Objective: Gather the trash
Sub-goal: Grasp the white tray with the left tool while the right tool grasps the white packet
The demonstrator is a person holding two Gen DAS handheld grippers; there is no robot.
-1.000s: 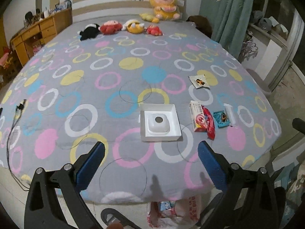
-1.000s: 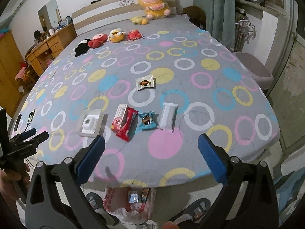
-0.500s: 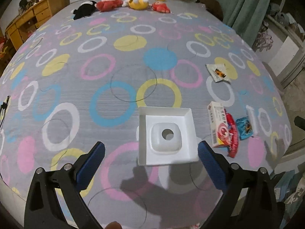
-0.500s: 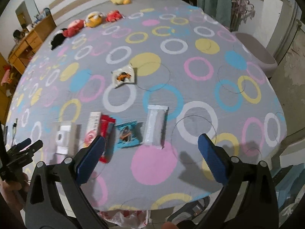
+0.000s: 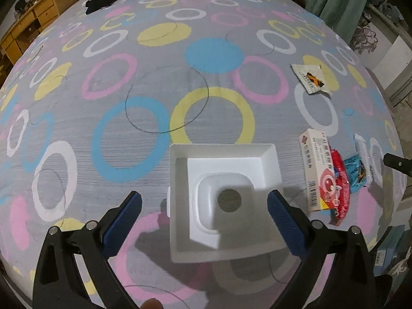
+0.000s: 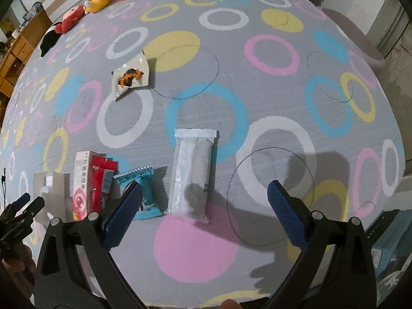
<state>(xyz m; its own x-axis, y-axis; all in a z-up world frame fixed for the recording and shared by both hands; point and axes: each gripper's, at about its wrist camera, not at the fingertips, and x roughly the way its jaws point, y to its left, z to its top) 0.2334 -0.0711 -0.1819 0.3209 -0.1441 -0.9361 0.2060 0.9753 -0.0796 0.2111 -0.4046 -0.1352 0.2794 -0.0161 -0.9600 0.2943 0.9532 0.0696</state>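
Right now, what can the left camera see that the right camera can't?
Only the left wrist view shows the inside of the white tray, with its round hole, lying between the open left gripper.

Only the right wrist view shows the whole long white packet ahead of the open right gripper.

Both show the red-and-white box, the teal wrapper and the silver packet.

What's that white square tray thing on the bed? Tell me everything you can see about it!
The white square moulded plastic tray is a shallow packaging insert with raised walls and a rounded-square bump in the middle that has a round hole through it. It looks empty and lies flat on the grey bedsheet with coloured rings, near the edge. The open left gripper straddles it without touching. A white and red carton lies beside it, apart.
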